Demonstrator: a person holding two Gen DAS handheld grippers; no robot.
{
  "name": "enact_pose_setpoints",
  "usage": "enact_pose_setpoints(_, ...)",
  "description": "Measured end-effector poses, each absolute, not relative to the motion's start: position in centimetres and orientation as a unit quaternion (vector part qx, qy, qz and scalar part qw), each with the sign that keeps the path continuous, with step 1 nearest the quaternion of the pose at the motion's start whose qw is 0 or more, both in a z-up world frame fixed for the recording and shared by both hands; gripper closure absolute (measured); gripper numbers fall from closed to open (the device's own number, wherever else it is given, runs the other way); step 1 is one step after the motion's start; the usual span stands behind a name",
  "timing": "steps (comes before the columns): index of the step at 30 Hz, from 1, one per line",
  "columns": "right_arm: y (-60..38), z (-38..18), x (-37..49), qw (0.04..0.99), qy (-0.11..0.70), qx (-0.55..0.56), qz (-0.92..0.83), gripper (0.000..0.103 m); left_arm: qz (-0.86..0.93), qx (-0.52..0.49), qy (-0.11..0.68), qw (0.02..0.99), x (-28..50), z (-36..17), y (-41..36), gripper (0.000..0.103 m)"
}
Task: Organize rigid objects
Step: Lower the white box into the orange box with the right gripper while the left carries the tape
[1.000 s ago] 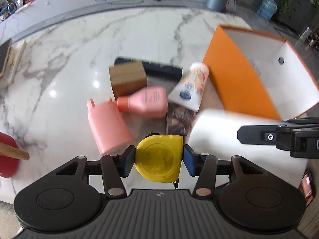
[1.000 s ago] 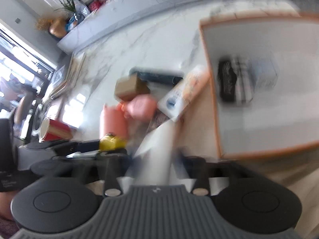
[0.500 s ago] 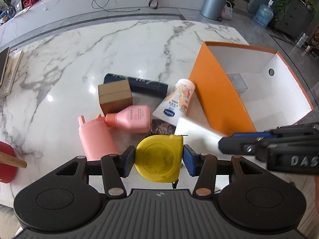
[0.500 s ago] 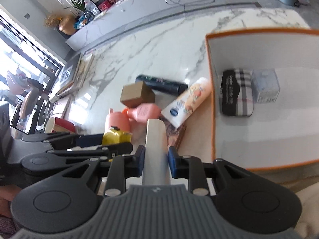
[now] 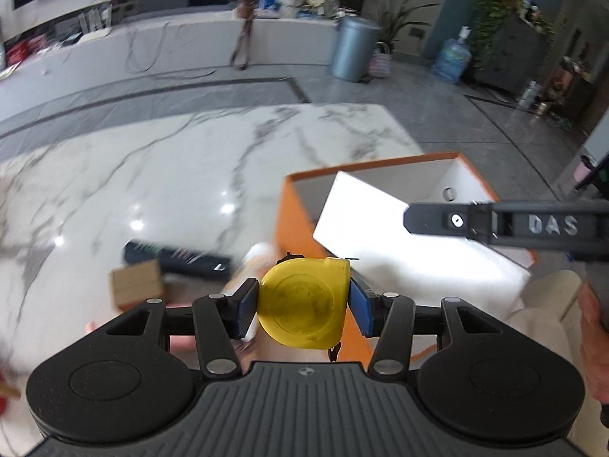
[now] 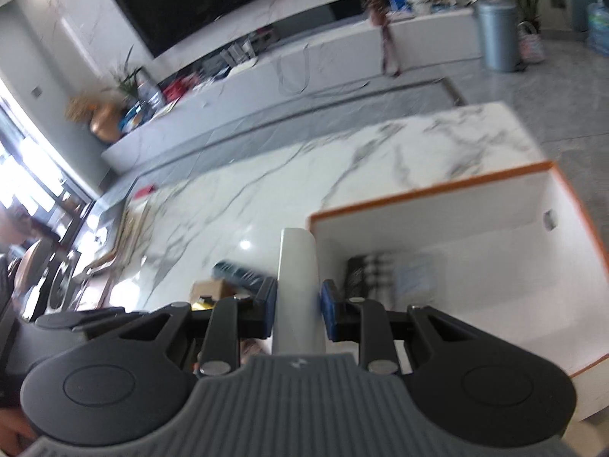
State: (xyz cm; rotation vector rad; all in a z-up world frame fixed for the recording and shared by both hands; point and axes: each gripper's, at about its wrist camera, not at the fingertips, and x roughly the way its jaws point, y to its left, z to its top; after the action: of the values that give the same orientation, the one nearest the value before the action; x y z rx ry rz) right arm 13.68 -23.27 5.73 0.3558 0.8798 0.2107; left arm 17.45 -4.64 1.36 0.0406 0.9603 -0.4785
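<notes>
My left gripper [image 5: 302, 304] is shut on a yellow tape measure [image 5: 304, 302], held above the marble table beside the orange box [image 5: 291, 224]. My right gripper [image 6: 297, 314] is shut on a flat white box [image 6: 298, 278], seen edge-on between the blue pads. In the left wrist view that white box [image 5: 357, 215] hangs over the orange box's white inside, with the right gripper's finger [image 5: 456, 221] on it. The orange box [image 6: 430, 192] holds a checked dark case [image 6: 365, 272] and a pale small box [image 6: 415, 276].
On the marble table [image 5: 152, 175] lie a dark tube [image 5: 175, 259], a brown cardboard box [image 5: 137, 285] and a blurred white tube [image 5: 251, 262]. A hand [image 5: 593, 342] shows at the right edge. A grey bin [image 5: 354, 49] stands on the floor beyond.
Both grippers have risen and tilted up, each keeping its grip. The white box has moved over the orange box, and the pink bottles have dropped out of the left wrist view.
</notes>
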Motion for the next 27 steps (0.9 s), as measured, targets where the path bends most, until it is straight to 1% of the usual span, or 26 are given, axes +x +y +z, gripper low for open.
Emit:
enact_pose_setpoints(5, -26.4, 6.0, 14.6, 0.896, 0.408, 0.163, 0.06, 0.079, -0.265, 0.053, 0.446, 0.853, 18.0, 1.3, -8.2, 0.045)
enact_pose_setpoints(9, -28.9, 4.8, 15.2, 0.894, 0.414, 0.165, 0.035, 0.079, -0.286, 0.081, 0.454, 0.84, 18.5, 0.2, -10.8, 0.045)
enact_pose_setpoints(17, -32.7, 0.8, 16.3, 0.882, 0.437, 0.177, -0.004, 0.079, -0.301, 0.159, 0.477, 0.81, 19.1, -2.9, -15.3, 0.045)
enact_pose_setpoints(27, -33.9, -4.7, 19.6, 0.86, 0.475, 0.187, -0.015, 0.079, -0.299, 0.243, 0.481, 0.787, 20.0, -6.1, -18.3, 0.045)
